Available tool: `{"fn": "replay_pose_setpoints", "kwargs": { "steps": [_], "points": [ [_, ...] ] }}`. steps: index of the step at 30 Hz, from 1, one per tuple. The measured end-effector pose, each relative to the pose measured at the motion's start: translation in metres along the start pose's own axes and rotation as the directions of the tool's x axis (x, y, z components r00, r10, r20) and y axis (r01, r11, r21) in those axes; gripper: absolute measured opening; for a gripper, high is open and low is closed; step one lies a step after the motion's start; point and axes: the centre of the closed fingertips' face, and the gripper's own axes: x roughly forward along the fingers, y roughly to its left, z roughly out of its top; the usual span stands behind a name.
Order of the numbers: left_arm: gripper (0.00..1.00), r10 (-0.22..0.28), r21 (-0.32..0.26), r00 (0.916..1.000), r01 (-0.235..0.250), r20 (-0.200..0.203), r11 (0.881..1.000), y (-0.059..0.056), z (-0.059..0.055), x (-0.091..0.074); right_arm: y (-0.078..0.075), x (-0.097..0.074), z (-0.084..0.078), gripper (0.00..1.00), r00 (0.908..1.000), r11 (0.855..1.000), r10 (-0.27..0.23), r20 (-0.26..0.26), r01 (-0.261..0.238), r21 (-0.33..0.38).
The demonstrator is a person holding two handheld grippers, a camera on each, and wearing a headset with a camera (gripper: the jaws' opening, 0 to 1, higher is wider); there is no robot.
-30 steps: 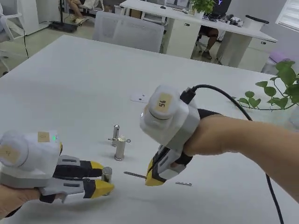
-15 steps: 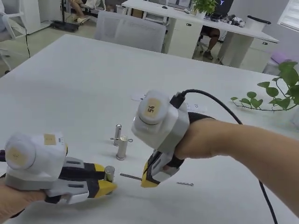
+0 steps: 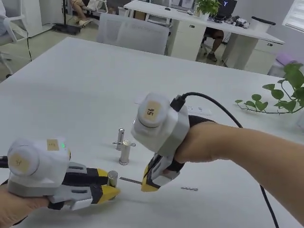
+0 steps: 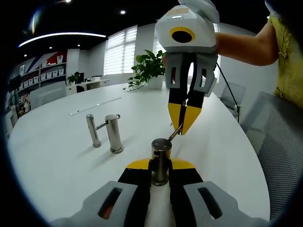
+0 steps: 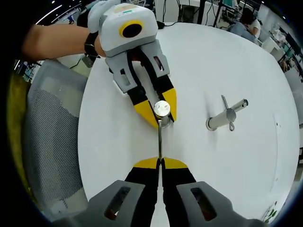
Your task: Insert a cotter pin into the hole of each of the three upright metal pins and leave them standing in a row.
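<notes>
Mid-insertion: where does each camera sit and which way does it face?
Head view: headset, facing forward and down at the table; left hand-held gripper, right hand-held gripper, right forearm show.
Left gripper view: on the left hand-held gripper, looking past its held metal pin toward the right one; right forearm shows.
Right gripper view: on the right hand-held gripper, facing back along its cotter pin; left forearm shows.
Shared: gripper views face each other; both show that metal pin.
</notes>
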Motion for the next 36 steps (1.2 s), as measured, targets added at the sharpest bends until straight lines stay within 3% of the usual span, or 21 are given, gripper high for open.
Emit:
{"fn": "replay_pose_setpoints", "kwargs": {
  "steps": [36],
  "points": [
    [0.12,0.021,0.001,0.9998,-0.021,-0.004,1.0,0.0005,-0.0001,0.0013,-0.0011,0.0049,0.0056,0.02,0.9997,1.0,0.001,-0.022,-0.001,0.013]
  ]
}}
